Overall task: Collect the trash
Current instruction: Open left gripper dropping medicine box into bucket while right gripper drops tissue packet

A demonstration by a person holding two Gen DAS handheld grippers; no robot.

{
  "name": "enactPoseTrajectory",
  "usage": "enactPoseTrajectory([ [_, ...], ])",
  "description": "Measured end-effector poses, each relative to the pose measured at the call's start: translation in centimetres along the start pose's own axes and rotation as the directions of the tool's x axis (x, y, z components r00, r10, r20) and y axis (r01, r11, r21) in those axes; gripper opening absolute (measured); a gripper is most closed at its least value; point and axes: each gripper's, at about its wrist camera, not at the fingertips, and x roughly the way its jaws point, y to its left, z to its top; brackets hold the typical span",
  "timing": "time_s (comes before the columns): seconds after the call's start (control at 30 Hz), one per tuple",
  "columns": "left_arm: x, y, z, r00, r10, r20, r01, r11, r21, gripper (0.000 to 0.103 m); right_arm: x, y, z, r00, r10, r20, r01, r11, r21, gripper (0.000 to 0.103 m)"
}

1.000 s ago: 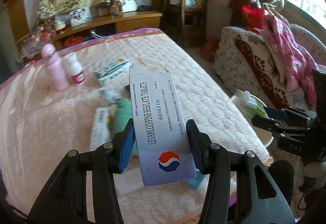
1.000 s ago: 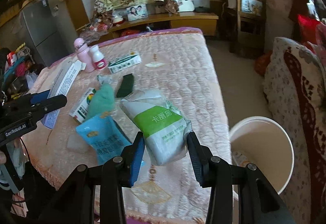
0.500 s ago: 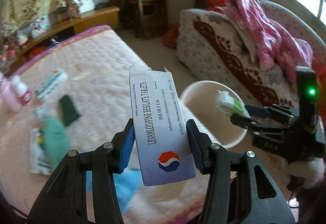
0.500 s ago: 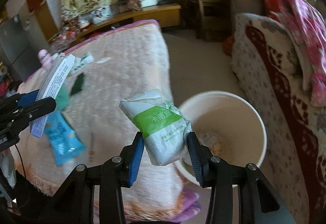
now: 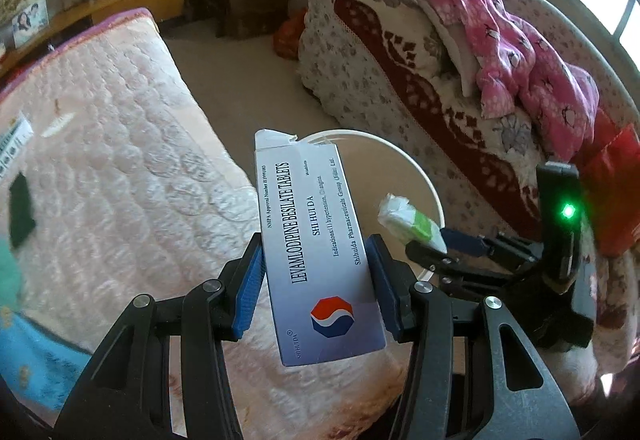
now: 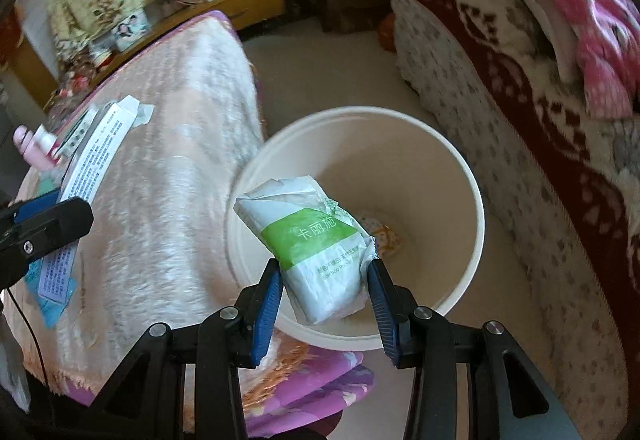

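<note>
Two items hang over the bin [image 6: 472, 224]: right gripper [image 6: 326, 304], jaws opening, drops a tissue pack [image 6: 316, 252]; left gripper [image 5: 316, 294] clamps a tablet box [image 5: 316, 252]; litter beside the bin on the bed [image 5: 120, 128] remains

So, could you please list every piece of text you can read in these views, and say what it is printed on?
"LEVAMLODIPINE BESILATE TABLETS" - tablet box.
"SHI HUI DA" - same box, mid panel, and again beside its red and blue logo.
"Indications: (1) hypertension" and a "Pharmaceuticals Group" line - same box, only partly legible.
"卡丽施" - green band on the tissue pack.
Pack's small print and the box's back panel: too blurred to read.
</note>
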Motion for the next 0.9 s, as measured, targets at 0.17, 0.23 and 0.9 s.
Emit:
enactPoseTrajectory([
  [0.17,1.0,0.4,0.6,0.997,-0.073,0.003,0.073,0.996,-0.044,0.058,0.8,-1.1,0.2,1.000,0.006,-0.001,-0.006,0.998,0.069,0.067],
  [0.23,0.9,0.7,0.5,0.996,-0.089,0.004,0.089,0.994,-0.064,0.058,0.8,-1.2,0.0,1.000,0.012,-0.005,-0.011,0.997,0.078,0.067],
  [0.9,-4.4,3.8,-1.8,0.995,0.057,0.079,-0.052,0.997,-0.061,0.058,-1.3,3.0,0.2,1.000,0.023,0.014,-0.023,1.000,-0.014,0.068],
])
